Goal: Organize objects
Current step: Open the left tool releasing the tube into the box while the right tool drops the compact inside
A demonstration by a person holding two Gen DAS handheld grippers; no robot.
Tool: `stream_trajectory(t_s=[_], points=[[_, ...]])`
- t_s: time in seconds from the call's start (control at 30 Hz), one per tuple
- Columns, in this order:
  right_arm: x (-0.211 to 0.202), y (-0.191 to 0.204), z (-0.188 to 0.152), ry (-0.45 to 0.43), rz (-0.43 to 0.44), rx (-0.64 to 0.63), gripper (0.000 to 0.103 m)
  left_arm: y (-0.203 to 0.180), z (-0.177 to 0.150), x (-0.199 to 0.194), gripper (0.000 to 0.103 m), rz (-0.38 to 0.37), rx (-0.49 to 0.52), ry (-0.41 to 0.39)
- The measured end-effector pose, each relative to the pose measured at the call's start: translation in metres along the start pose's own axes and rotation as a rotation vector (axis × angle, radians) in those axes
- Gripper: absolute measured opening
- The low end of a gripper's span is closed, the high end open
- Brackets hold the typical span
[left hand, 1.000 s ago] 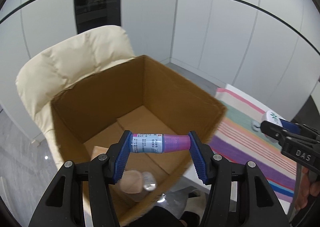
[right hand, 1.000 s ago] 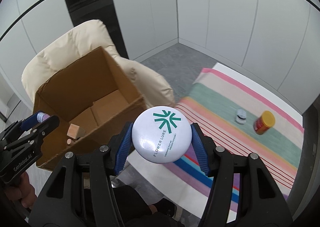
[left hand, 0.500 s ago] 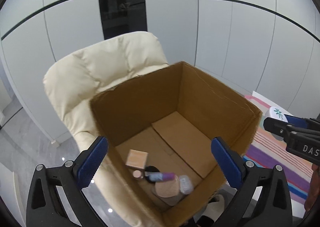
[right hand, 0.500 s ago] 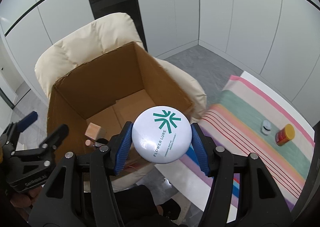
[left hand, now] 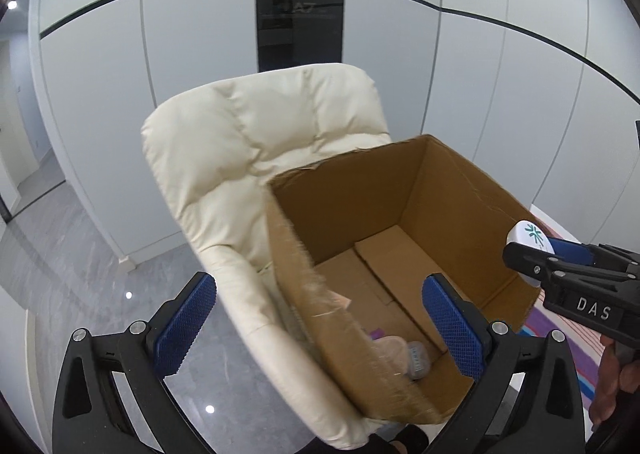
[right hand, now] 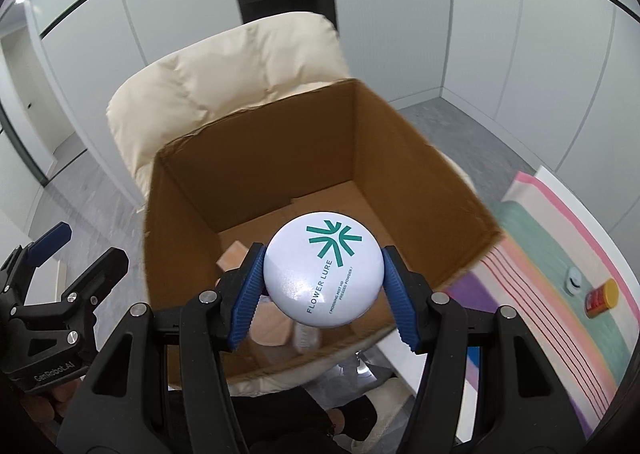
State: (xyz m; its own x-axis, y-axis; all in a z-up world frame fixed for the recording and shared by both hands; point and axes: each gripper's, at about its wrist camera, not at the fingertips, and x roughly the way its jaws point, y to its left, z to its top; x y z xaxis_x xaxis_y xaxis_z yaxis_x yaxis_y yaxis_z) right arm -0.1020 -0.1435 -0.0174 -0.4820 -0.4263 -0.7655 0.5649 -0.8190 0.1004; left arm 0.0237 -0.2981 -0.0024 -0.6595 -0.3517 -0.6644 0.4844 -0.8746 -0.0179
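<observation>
The chair, cream and padded, carries the open box, and the box mouth lies straight ahead of and below both sets of jaws. The left gripper stands wide open with nothing between its pads; its near box wall cuts across the gap between them. The right gripper is clamped by the rim on the compact, a white disc printed in teal, which hangs over the box's front half.

Risks, as I judge them: the disc is smooth and domed and held only at two points on its edge, so a twist of the wrist could let it pivot or squirt out before it is over the opening. Let go too near the front wall, it could clip the cardboard and fall to the floor. Dropped from this height it would land on the small items already lying in the near corner (a hard compact may crack or pop open).

To the right of the right jaws a striped cloth covers a table, with a red jar and a small pot on it. Grey stone floor and white panelled walls lie around the chair.
</observation>
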Motion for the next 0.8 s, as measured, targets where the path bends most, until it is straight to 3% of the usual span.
stream_trajectory(t_s=[0.33,0.4,0.53,0.8], points=[[0.013,0.05,-0.001,0.02,0.091,-0.116,0.06,0.028,0.001,-0.002,0.103,0.032,-0.061,-0.005],[0.014,0.052,-0.002,0.014,0.093,-0.122,0.064,0.029,0.002,0.0,0.103,0.034,-0.066,-0.003],[0.009,0.048,-0.001,-0.016,0.089,-0.102,0.083,0.024,0.001,0.003,0.103,0.034,-0.055,0.004],[0.004,0.028,-0.001,-0.027,0.041,-0.074,0.092,0.01,0.006,0.005,0.103,0.019,-0.048,0.001]])
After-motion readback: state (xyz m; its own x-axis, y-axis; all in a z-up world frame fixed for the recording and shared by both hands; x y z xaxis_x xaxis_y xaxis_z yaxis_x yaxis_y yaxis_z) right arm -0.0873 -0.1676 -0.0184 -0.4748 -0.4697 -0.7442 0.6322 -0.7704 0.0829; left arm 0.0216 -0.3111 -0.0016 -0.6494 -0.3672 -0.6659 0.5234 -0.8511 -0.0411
